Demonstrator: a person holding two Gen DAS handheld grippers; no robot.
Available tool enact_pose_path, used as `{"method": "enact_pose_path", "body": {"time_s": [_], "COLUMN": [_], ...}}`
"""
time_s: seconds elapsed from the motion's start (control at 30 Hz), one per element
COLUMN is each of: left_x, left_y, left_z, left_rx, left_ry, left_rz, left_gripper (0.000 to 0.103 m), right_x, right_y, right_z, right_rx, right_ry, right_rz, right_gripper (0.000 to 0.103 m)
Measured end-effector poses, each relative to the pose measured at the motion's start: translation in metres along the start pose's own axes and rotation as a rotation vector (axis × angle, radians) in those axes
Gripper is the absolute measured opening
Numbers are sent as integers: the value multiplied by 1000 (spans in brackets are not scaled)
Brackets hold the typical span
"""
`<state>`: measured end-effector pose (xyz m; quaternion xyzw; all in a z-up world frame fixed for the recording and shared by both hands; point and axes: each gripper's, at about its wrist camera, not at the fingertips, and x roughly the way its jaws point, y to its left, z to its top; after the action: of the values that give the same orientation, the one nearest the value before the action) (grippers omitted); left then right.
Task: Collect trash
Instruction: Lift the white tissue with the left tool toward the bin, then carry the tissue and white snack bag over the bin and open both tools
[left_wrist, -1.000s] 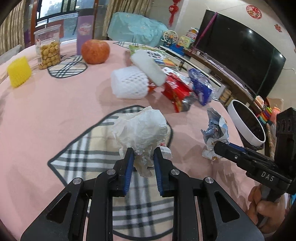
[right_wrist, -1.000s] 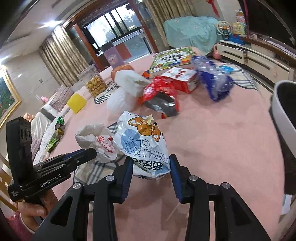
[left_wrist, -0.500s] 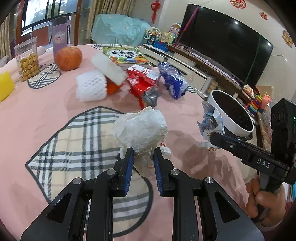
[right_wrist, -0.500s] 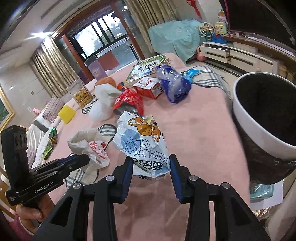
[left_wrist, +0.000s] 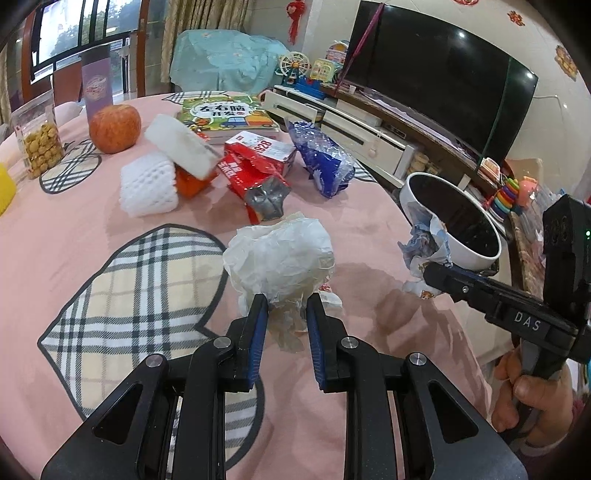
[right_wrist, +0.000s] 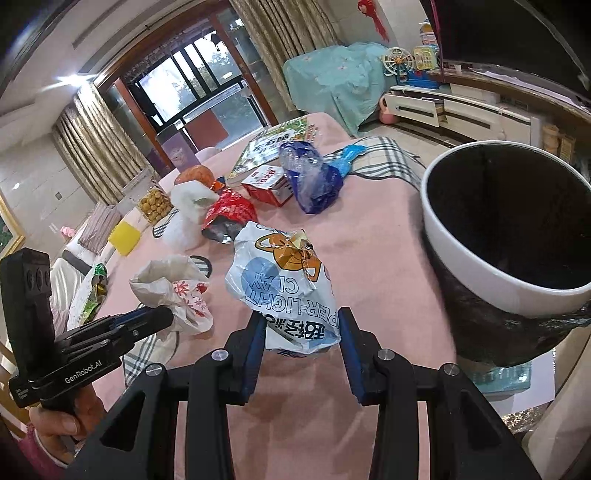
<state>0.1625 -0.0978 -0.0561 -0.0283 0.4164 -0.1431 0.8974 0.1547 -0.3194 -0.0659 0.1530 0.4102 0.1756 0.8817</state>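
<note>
**Crumpled plastic in both grippers, bin at the table edge**

Crumpled white plastic bag (left_wrist: 280, 254) is sitting mid-frame in the left wrist view, with the left gripper (left_wrist: 282, 317) clamping down on its bunched tail. In the right wrist view, the right gripper (right_wrist: 303, 332) is squeezing a blue-and-white clay packet (right_wrist: 286, 291), its print running upside down as "PER-LIGHT CLAY". Its arm is showing "DAS" at the right of the left view; the other is reading "GenRobot.AI" lower left. A white-rimmed trash bin (right_wrist: 476, 273) is filling the right side, just off the pink tablecloth (right_wrist: 376, 251). Further back, a red box (left_wrist: 258, 146) is showing "1928".
</note>
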Motion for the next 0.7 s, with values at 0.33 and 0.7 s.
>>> {"method": "enact_pose_path", "body": {"time_s": [0.33, 0.7], "left_x": [5, 13], "left_y": [-21, -46], "left_z": [9, 21], "left_rx": [29, 55], "left_ry": [5, 4], "left_rz": [2, -28], "left_gripper": [20, 20], "right_x": [-10, -23], "right_y": [-13, -27], "right_z": [6, 14], "right_rx": [11, 16], "right_ry": [-14, -26], "right_rz": [0, -38], "right_gripper": [39, 39]}}
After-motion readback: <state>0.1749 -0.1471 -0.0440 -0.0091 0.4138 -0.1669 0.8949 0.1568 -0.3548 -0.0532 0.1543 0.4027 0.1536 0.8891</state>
